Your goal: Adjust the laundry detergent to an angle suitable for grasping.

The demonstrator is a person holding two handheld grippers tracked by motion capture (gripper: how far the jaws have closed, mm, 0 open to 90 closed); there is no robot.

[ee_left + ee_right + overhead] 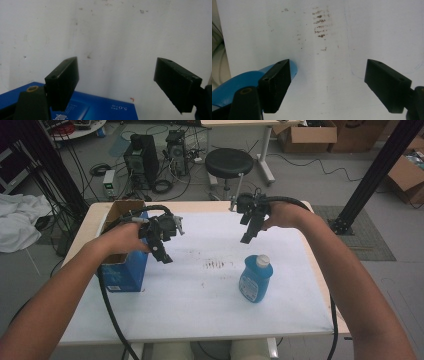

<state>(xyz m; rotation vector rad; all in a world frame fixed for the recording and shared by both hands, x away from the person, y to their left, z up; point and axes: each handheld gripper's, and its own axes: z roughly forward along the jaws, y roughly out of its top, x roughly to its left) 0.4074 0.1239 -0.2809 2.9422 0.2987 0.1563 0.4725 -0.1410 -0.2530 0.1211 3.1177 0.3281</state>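
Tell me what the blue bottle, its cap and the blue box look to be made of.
The blue bottle looks like glossy plastic: smooth, see-through blue walls with a soft sheen. Its cap seems matte white plastic, plain and opaque. The blue box looks like printed cardboard: brown raw flaps at its open top, a smooth blue printed skin with white lettering on its sides. None of this is certain from looks alone.

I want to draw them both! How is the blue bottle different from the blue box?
The blue bottle is rounded with a white cap on top; the blue box is square-cornered and open at the top, brown inside. The bottle stands on the table's right part, in front of the right gripper; the box stands at the left edge, beside the left gripper. The bottle looks smaller than the box. Both are blue, upright and not held.
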